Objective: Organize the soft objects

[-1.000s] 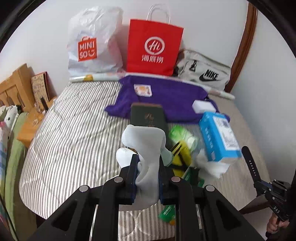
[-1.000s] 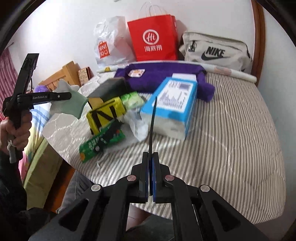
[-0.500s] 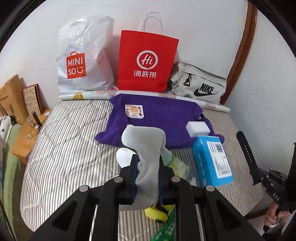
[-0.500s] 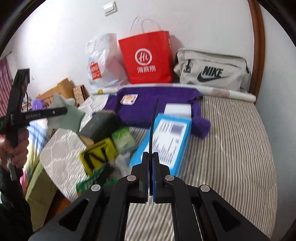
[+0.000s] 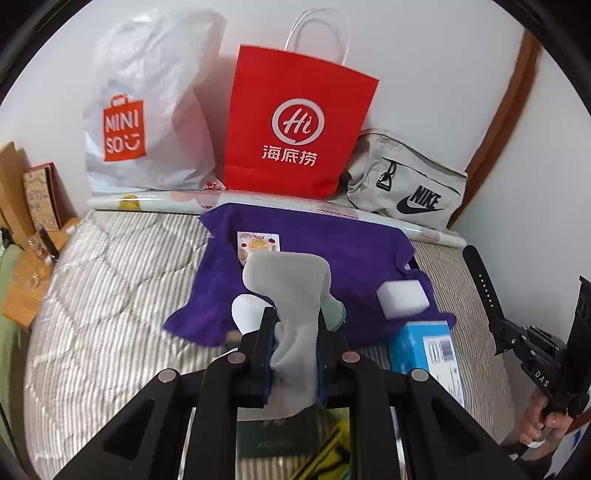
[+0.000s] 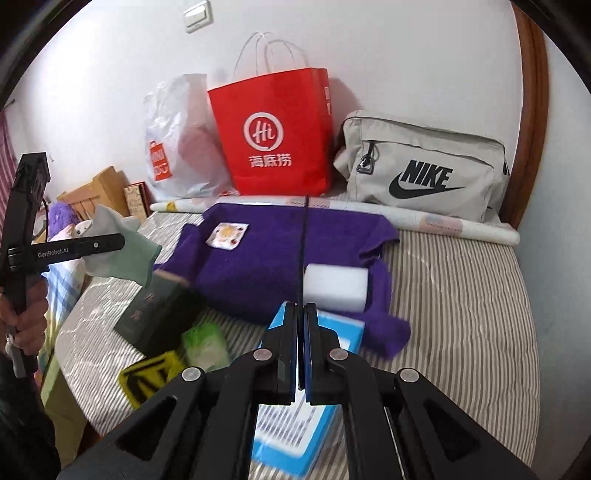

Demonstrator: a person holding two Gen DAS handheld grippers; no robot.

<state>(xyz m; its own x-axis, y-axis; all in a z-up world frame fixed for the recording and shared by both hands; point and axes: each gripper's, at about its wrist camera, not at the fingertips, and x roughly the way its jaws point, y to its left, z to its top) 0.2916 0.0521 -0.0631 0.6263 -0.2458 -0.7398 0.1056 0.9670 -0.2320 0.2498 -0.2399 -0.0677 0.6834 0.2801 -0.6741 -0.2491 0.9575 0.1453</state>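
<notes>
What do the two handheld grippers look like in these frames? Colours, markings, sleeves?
Both are matte black, with angular linkage arms, silver pivot pins and blue pads inside the fingers. The left gripper reads "GenRobot.AI" in white along one finger. The right gripper shows "DAS" on its body. A dark sleeve shows below the left hand.

A white wall (image 6: 424,55) with a light switch (image 6: 198,14) backs a bed (image 6: 461,295) in striped bedding, wooden furniture (image 5: 11,184) alongside.

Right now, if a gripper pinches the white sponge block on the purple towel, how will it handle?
The sponge looks like foam: probably very light and squashy under the jaws. Its flat faces suggest it won't roll. Sitting on the soft towel, a push may drag it.
</notes>
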